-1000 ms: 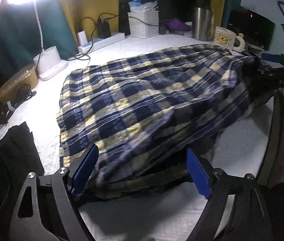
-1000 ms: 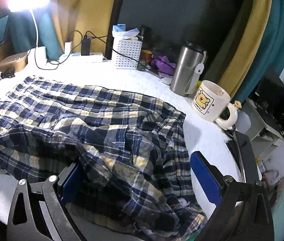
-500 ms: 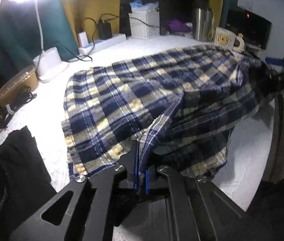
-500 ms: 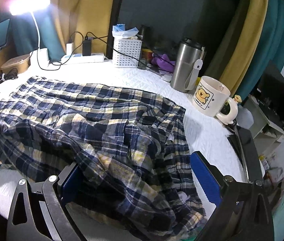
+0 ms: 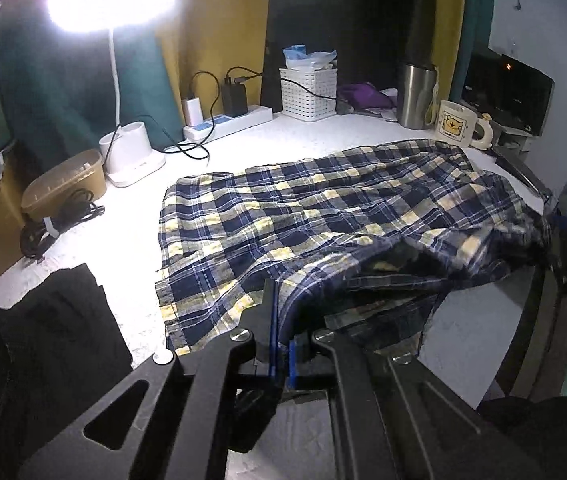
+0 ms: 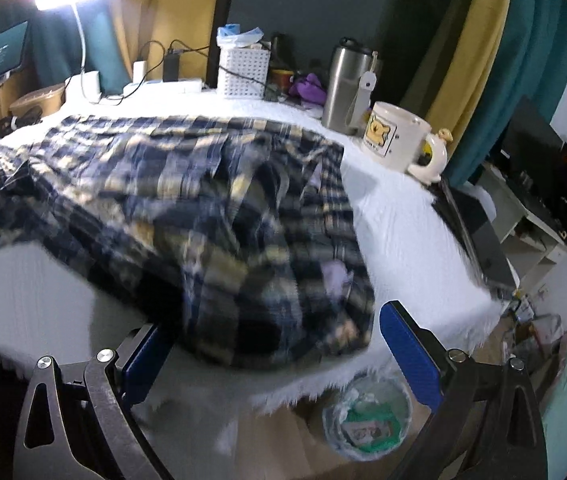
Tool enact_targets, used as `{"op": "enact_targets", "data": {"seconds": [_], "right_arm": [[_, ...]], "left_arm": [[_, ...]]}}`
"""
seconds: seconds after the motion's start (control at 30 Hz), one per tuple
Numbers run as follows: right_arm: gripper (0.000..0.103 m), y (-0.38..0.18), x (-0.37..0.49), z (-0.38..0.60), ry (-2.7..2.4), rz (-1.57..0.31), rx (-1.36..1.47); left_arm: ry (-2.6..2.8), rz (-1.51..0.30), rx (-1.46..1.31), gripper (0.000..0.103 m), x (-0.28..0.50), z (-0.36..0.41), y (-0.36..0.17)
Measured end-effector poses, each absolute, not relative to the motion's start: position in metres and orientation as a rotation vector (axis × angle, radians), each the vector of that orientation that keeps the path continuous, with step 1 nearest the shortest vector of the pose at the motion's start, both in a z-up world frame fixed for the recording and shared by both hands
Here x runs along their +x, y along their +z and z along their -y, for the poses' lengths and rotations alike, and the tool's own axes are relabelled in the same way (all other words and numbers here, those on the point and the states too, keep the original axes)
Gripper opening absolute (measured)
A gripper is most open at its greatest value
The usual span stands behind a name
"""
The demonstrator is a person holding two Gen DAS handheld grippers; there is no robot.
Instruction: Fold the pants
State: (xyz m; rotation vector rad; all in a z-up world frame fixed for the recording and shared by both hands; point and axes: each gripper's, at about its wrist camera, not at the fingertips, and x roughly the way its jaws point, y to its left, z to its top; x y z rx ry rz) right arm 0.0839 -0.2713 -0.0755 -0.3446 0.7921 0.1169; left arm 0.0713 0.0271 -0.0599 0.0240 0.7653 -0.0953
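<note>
Blue, yellow and white plaid pants [image 5: 323, 216] lie spread across the white table [image 5: 131, 240]. My left gripper [image 5: 281, 344] is shut on the pants' near edge and holds that fold lifted off the table. In the right wrist view the pants [image 6: 211, 208] look blurred and bunched at the table's near edge. My right gripper [image 6: 275, 352] is open with its blue pads [image 6: 409, 356] wide apart, just in front of the bunched waist end, holding nothing.
A lamp base [image 5: 131, 156], power strip [image 5: 227, 124], white basket [image 5: 307, 92], steel tumbler [image 5: 415, 96] and bear mug [image 5: 459, 124] line the back. Black cloth [image 5: 43, 340] lies at the left. A waste bin [image 6: 363, 420] stands below the table edge.
My left gripper closed on the pants' near edge and lifted it. My right gripper stayed open and pulled back toward the table's near edge; the cloth there is moving.
</note>
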Motion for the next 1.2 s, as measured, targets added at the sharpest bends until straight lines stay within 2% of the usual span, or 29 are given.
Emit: {"op": "enact_targets", "data": {"seconds": [0.27,0.43,0.63,0.83,1.2], "right_arm": [[0.1,-0.085,0.056,0.251,0.157,-0.728,-0.504],[0.1,-0.084,0.058,0.228,0.222,-0.637,-0.628],[0.1,-0.081,0.071,0.217,0.411,-0.62,-0.66],[0.1,-0.062,0.081,0.255,0.479,-0.694,-0.431],[0.1,-0.029,0.092,0.322,0.321,-0.697,-0.236]], "left_arm": [[-0.069,-0.758,0.009,0.003,0.061,-0.025,-0.053],[-0.052,-0.757,0.013,0.003,0.049,-0.027,-0.049],[-0.038,-0.79,0.012,0.003,0.043,-0.028,-0.059],[-0.016,-0.811,-0.002,0.003,0.041,-0.034,-0.065],[-0.008,-0.829,0.019,0.003,0.057,-0.034,-0.073]]}}
